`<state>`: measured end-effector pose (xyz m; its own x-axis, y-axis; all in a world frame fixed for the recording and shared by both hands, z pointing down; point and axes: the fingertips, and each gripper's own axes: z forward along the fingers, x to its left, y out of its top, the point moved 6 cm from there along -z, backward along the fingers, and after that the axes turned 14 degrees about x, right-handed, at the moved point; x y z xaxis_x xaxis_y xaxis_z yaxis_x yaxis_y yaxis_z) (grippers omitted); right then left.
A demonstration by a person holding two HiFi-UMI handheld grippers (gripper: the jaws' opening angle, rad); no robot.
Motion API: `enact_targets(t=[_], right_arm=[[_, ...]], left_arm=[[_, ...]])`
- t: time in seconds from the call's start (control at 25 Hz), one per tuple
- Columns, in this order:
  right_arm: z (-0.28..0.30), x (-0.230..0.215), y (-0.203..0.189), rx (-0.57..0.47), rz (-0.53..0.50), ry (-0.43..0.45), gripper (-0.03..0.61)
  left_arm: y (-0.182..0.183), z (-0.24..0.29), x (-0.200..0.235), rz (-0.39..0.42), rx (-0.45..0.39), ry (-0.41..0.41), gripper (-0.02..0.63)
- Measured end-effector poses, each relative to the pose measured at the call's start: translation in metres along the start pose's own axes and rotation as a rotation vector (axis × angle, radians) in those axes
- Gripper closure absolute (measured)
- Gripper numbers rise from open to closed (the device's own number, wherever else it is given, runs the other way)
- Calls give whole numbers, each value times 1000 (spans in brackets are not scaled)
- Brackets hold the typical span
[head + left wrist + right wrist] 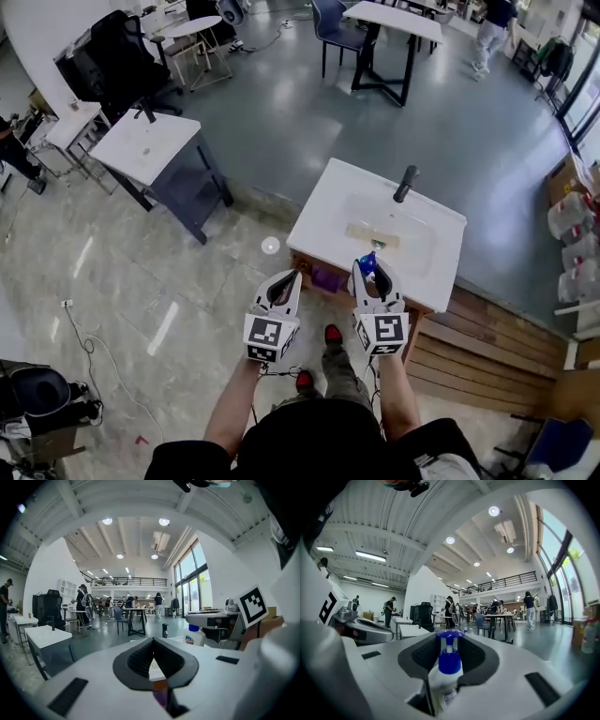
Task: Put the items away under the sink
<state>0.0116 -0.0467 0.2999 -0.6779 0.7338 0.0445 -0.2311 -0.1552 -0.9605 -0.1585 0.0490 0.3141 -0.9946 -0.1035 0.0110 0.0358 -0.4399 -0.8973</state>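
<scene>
A white sink (330, 202) with a black tap (405, 183) tops a wooden cabinet just ahead of me. Both grippers hang side by side in front of it, pointing roughly level. My right gripper (372, 263) is shut on a white pump bottle with a blue top (367, 262), which stands upright between the pads (447, 672). My left gripper (292, 275) is shut with nothing in it; in its own view the fingertips meet (152, 640). Something purple (328, 278) shows in the space under the sink.
A second white-topped unit (150, 145) stands to the far left on the grey floor. Wooden boards (487, 347) lie to the right of the cabinet, with white jugs (572, 216) beyond. Tables, chairs and people fill the far room. A cable (89, 347) trails at left.
</scene>
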Motion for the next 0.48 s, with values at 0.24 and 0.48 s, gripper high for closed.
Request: enact_targets(t=[0.24,0.48], right_arm=[[-43,-3,-20,22,30,-74,448],[-80,-13,-40,51,65,-122,448]], left_arm=[[-3,-5,-35,36,-2,-88,607],[-7,-7,-65,51,9,-140,607]])
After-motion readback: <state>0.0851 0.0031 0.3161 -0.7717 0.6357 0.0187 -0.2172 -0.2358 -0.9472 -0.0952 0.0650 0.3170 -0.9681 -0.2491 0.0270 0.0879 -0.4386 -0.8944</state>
